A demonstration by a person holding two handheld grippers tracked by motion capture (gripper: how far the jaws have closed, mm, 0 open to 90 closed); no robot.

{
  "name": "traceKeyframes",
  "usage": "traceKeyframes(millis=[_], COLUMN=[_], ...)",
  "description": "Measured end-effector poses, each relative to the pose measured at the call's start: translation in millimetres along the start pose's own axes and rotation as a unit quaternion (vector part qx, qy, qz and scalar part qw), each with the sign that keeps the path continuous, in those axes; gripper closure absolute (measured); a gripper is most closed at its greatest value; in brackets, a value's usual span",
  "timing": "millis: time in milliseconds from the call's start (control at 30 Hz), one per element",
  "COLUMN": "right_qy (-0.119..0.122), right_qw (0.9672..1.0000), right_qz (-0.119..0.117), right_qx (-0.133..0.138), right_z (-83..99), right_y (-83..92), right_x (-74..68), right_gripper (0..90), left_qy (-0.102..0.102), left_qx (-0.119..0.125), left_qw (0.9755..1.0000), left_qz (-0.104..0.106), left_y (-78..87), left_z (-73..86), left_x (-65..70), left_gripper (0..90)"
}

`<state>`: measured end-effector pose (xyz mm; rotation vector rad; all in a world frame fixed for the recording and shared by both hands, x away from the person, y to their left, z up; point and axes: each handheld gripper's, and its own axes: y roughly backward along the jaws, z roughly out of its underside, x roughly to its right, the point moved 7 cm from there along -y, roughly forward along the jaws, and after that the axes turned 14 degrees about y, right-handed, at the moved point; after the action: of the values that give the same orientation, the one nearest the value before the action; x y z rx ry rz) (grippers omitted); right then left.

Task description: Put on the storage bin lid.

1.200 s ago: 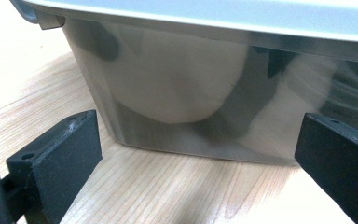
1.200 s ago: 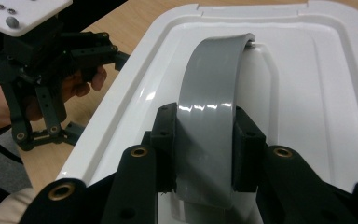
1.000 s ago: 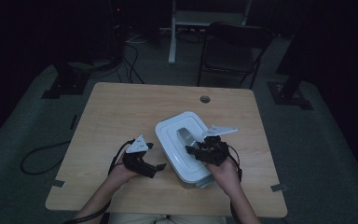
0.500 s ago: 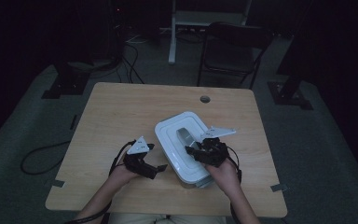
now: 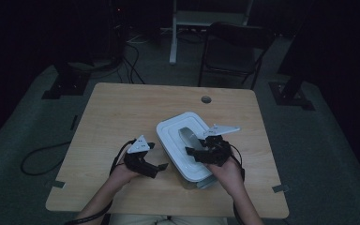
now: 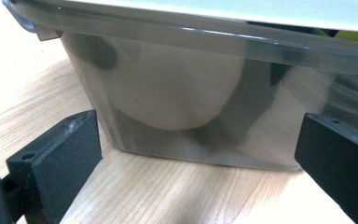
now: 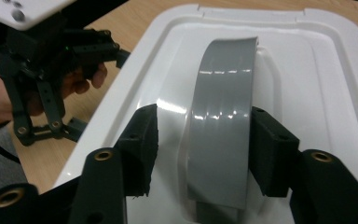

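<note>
R gripper (image 7: 200, 140) jaws just eased apart, w/ the grey arched plastic handle (image 7: 221, 121) between them, pads clear of it; L gripper (image 5: 143, 159) gapes wide beside the white-lidded clear plastic box (image 5: 187, 140), mid-right on the pale wooden table (image 5: 122, 112).

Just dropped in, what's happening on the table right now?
A person works a clear plastic storage box with a white lid on the wooden table. The right gripper straddles the lid's grey handle; its jaws have just been opening, with a small gap showing beside each pad, so the handle sits between them unclamped. The left gripper waits open against the box's side wall.
</note>
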<state>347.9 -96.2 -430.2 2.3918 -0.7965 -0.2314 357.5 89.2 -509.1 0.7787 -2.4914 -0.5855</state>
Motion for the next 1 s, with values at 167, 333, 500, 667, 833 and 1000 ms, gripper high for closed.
traceKeyframes(millis=[167,333,500,667,833,1000], right_qy=[-0.002,-0.008,-0.018,-0.027,-0.01,0.015], right_qw=[0.9999,0.9993,0.9983,0.9981,0.9993,0.9998], right_qz=[0.006,0.013,0.029,0.024,0.023,0.006], right_qx=[0.013,0.033,0.047,0.05,0.029,-0.009], right_z=[-5.7,-11.6,-11.8,-8.7,-4.6,3.3], right_y=[8.4,23.2,37.7,38.9,22.4,5.9], right_x=[1.6,6.3,16.5,17.4,10.6,-0.8], right_gripper=[39.4,30.6,30.0,30.4,44.2,66.3], left_qy=[0.0,0.002,0.0,0.002,0.002,0.002], left_qx=[0.001,0.0,0.002,0.001,0.003,0.003], left_qw=[1.0,1.0,1.0,1.0,1.0,1.0], left_qz=[-0.002,-0.002,-0.003,-0.003,-0.002,-0.002], left_y=[0.4,0.0,-0.1,-0.3,-0.4,0.3], left_z=[-0.3,0.2,-0.3,0.1,-1.4,-1.4], left_x=[-0.8,-1.6,-1.1,-1.4,0.3,-0.1], left_gripper=[1.1,1.1,1.1,1.1,1.1,1.1])
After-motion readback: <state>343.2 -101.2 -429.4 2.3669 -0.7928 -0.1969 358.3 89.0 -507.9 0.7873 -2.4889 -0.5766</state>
